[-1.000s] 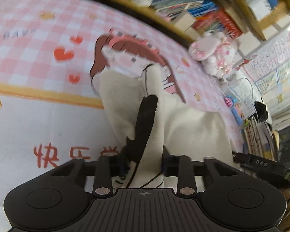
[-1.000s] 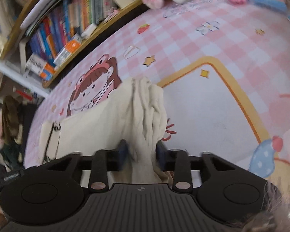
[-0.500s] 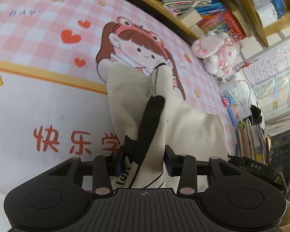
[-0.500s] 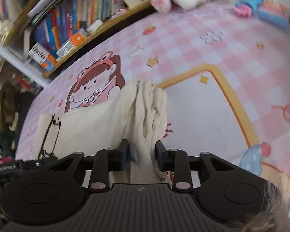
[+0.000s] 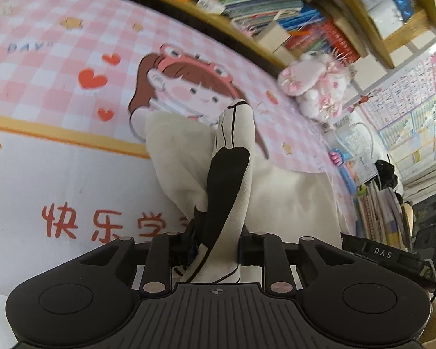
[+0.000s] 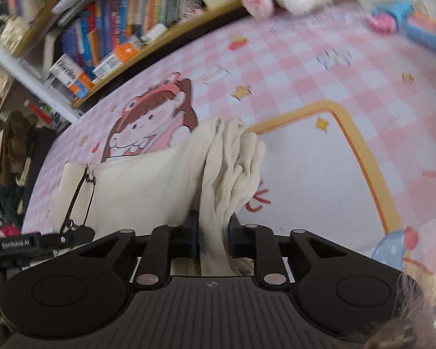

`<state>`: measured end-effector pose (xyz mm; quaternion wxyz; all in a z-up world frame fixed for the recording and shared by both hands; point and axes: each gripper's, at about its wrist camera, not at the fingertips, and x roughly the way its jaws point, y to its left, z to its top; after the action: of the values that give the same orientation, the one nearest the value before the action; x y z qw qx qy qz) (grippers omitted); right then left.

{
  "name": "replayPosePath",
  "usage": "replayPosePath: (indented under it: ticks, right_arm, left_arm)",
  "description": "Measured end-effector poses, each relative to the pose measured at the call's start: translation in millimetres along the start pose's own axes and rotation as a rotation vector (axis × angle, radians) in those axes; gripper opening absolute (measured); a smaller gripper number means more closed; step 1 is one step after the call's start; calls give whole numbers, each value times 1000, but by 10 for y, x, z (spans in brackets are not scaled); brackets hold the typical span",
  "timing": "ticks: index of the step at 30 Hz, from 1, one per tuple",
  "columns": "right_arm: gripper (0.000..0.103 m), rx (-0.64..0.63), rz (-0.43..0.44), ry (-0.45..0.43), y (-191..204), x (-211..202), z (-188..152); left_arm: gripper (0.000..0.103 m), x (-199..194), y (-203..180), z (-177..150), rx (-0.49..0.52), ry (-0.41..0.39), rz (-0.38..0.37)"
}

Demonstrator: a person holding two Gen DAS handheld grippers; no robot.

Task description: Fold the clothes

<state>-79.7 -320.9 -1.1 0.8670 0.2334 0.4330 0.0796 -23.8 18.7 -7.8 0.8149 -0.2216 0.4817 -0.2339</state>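
I have the garment (image 5: 290, 195), a cream piece with black print, pinched at 2 spots so it hangs between my hands above the mat (image 5: 43, 160). My left gripper (image 5: 216, 247) is clamped tight on a bunched edge where the black patch and thin black lines run, the fabric rising up between the jaws. My right gripper (image 6: 213, 240) is closed just as firmly on a thick gather of plain cream folds. Holding both ends this way keeps the cloth taut enough to lay it over itself in 1 motion rather than dragging it. The rest of the garment drapes down onto the pink checked mat, over the cartoon girl (image 6: 148, 125) print. I judge the fold is midway: the next move needs both hands travelling together so the edges meet squarely.
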Motion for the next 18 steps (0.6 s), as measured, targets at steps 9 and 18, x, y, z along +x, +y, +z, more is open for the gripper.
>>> replayPosePath:
  ticks: [9, 18]
  right_arm:
    - [16, -102, 19, -56, 76, -227, 13]
    - [16, -142, 33, -65, -33, -413, -34]
  left_arm:
    - [23, -101, -147, -139, 3, -40, -4]
    - [23, -138, -355, -335, 3, -75, 5]
